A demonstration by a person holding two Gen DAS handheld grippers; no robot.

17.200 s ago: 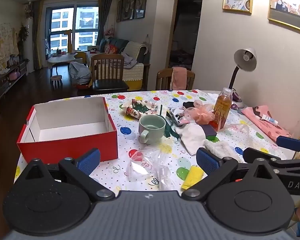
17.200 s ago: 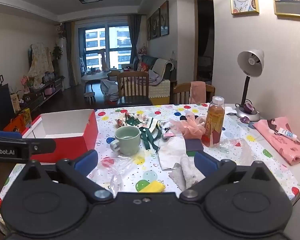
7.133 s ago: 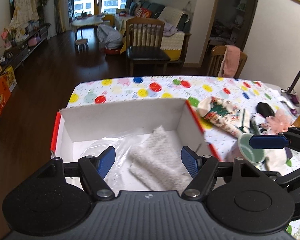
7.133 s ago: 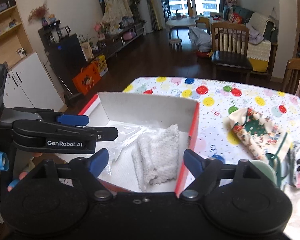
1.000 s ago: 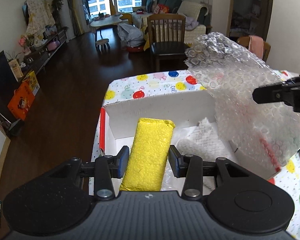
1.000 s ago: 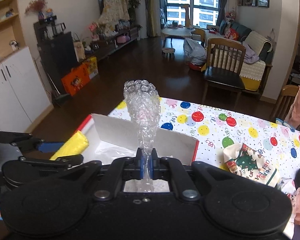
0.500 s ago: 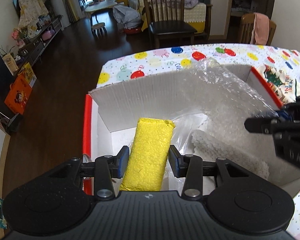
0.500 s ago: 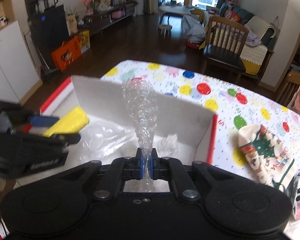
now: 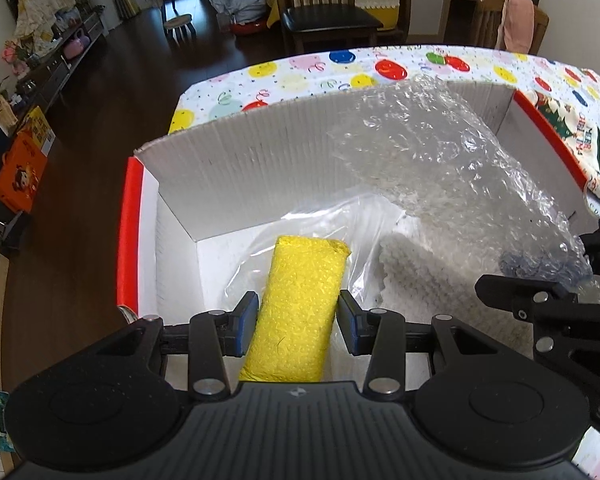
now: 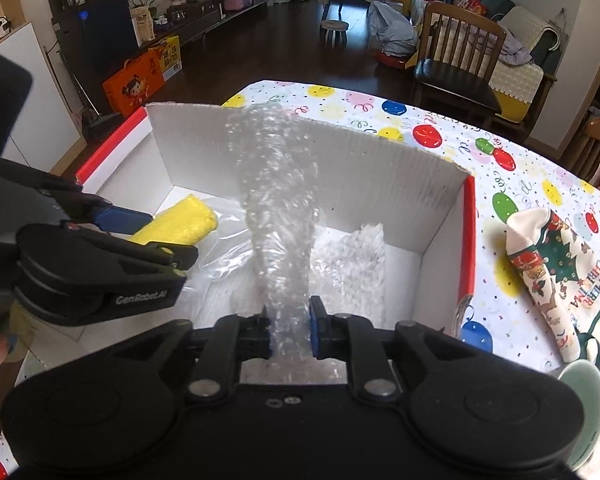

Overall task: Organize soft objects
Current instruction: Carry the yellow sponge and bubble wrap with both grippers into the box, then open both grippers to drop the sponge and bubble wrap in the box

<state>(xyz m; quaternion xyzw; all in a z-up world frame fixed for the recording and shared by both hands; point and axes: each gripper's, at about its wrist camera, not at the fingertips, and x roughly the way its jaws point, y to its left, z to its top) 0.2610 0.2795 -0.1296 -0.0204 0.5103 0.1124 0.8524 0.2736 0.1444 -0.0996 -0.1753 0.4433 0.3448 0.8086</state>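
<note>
A red box with white inside walls (image 9: 236, 160) (image 10: 340, 160) stands on the dotted tablecloth. My left gripper (image 9: 298, 320) is shut on a yellow sponge (image 9: 300, 300), held low inside the box at its left; the sponge also shows in the right wrist view (image 10: 180, 224). My right gripper (image 10: 290, 332) has its jaws slightly parted around a bubble wrap sheet (image 10: 276, 220) that reaches down into the box; the sheet also shows in the left wrist view (image 9: 452, 160). A white fluffy cloth (image 9: 432, 276) (image 10: 360, 256) and a clear plastic bag (image 9: 300, 224) lie on the box floor.
A Christmas-print cloth (image 10: 556, 276) lies on the table right of the box, with a green cup (image 10: 584, 400) nearer me. Wooden chairs (image 10: 456, 60) stand beyond the table's far edge. The table edge drops to dark floor at left.
Both grippers have dropped lower into the box. The right gripper's jaws have parted a little around the bubble wrap, which now rests in the box. The sponge stays gripped.
</note>
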